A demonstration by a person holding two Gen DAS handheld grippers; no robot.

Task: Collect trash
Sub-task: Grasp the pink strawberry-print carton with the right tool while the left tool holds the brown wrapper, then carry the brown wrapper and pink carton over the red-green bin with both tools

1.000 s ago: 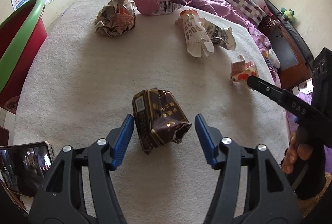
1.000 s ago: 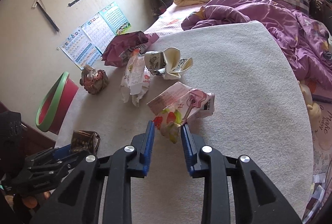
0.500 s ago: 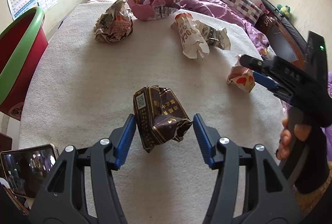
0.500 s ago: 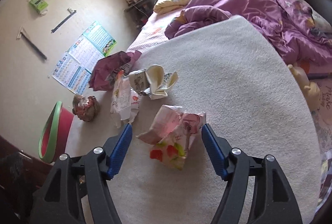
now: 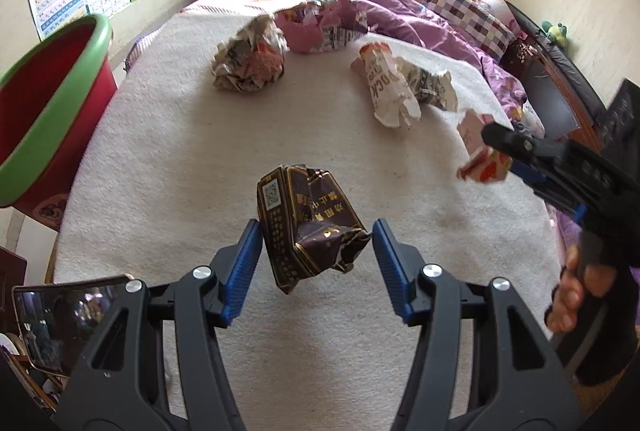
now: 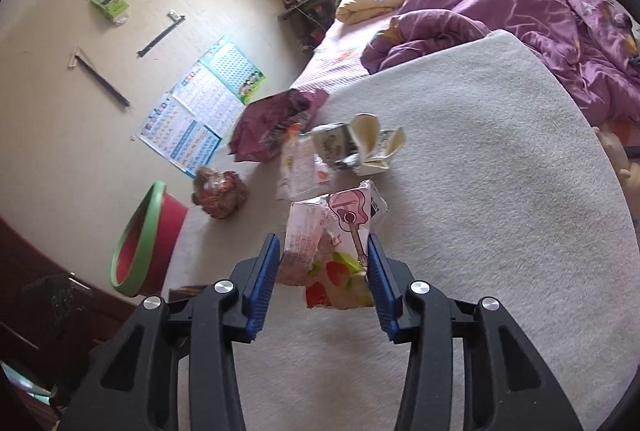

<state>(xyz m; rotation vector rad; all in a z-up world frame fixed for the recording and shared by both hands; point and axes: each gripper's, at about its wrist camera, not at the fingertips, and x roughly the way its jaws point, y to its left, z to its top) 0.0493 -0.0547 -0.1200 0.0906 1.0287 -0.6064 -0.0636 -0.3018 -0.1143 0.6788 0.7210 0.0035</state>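
Right gripper [image 6: 322, 263] jaws just closed onto pink carton [image 6: 332, 251]; left gripper [image 5: 318, 263] jaws half-open, flanking brown wrapper [image 5: 308, 227], left pad touching.

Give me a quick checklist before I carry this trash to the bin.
1. Right tongs gripping carton: ok; the jaws have just been closing and the pads press it from both sides.
2. Left tongs gripping wrapper: cannot tell; it sits between the jaws, grip unclear.
3. Bin mouth open: ok.
4. Way from wrapper to bin free: ok, bare mat.
5. Mat cleared: not ok; paper ball and more remain.
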